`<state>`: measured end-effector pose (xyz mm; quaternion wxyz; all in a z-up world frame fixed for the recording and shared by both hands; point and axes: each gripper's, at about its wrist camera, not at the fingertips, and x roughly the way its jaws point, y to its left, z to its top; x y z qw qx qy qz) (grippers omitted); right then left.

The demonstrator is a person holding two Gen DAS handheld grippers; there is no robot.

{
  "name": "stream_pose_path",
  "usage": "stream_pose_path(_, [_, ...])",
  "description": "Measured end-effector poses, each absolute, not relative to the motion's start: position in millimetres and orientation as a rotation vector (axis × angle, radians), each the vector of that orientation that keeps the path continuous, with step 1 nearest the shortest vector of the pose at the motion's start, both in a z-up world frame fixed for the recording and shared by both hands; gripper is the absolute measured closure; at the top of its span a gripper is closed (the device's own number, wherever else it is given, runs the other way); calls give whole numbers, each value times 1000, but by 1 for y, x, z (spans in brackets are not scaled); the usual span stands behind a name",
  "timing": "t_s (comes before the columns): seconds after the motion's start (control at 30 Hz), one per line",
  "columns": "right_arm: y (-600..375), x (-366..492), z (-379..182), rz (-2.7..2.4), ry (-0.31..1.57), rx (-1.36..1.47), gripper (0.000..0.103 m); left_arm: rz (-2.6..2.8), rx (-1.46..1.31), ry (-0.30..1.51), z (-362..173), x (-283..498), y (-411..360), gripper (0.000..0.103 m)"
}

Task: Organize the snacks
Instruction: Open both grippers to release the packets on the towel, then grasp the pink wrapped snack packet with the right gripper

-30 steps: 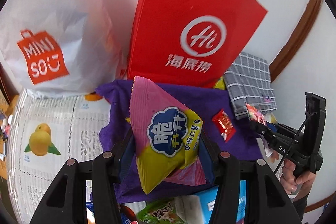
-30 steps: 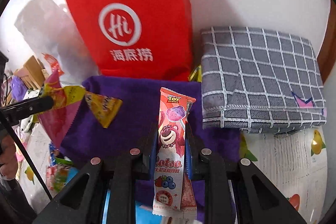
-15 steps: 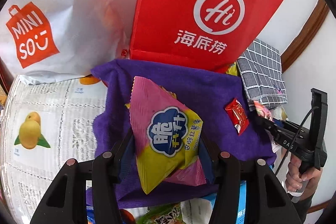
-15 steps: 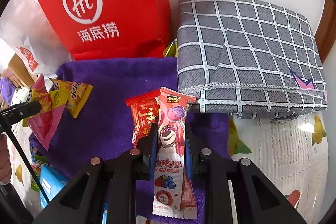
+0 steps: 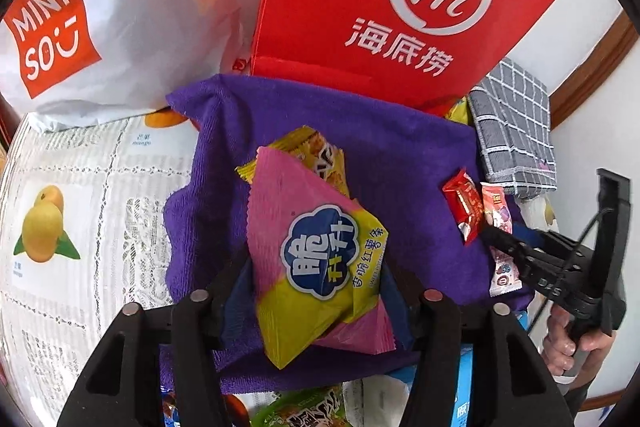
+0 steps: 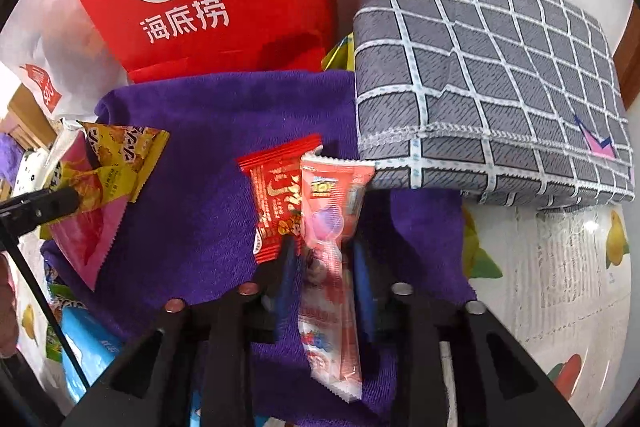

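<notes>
Clamping in my left gripper point(image 5: 316, 279): a crinkled pink-and-yellow foil snack packet with a blue cloud logo point(image 5: 320, 267), pinched at both side edges between the blue pads and held just above the fuzzy purple towel point(image 5: 400, 163). Behind it a small yellow wrapper with dark print point(image 5: 316, 155) lies flat on the towel.

My right gripper point(image 6: 324, 267) has its jaws spread slightly; a long, glossy pink candy-stick wrapper with a cartoon print point(image 6: 332, 235) lies between the blue pads. Motion blur prevents confirming pad contact, so I cannot tell whether it is loose or pinched. Its top end overlaps a red foil candy packet with serrated ends point(image 6: 276, 203), which lies flat on the towel just to its left.

Surroundings: the towel is soft pile, rumpled at the edges, spread on a glossy white tablecloth with lace pattern and yellow fruit prints point(image 5: 80, 195). To the right, touching the towel's edge, sits a folded grey cloth with a white grid and stitched hem point(image 6: 492, 83). A stiff red paper bag with a white circular logo point(image 5: 400, 7) stands upright at the towel's far edge, a crumpled white plastic bag with an orange label point(image 5: 100, 19) beside it. Background: white wall with brown wooden trim point(image 5: 592, 67).
</notes>
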<state>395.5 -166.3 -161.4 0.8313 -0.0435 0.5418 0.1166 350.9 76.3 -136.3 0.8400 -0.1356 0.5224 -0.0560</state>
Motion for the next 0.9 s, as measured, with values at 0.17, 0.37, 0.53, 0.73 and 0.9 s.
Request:
stream_pose_path(0.17, [-169,386,-136,265,1086,-63,48,-80,-267,1114,-134,352,76,26])
stream_pose_path(0.37, [-168,364,-99,313,982,-2,42,-80,-251,1080,-116,345,76,26])
stream_pose_path(0.53, [-166,324,-73,319,864,-3,42,-100,-235,1036,-94,335,76,26])
stream_pose_path(0.73, [-165,282,-69,307,872,-58,42,-124,-217,989,-69,321,74,26])
stream_pose_path(0.9, [-166,244,-76,295,903,-71,42,-136,-204,950,-51,309,71,26])
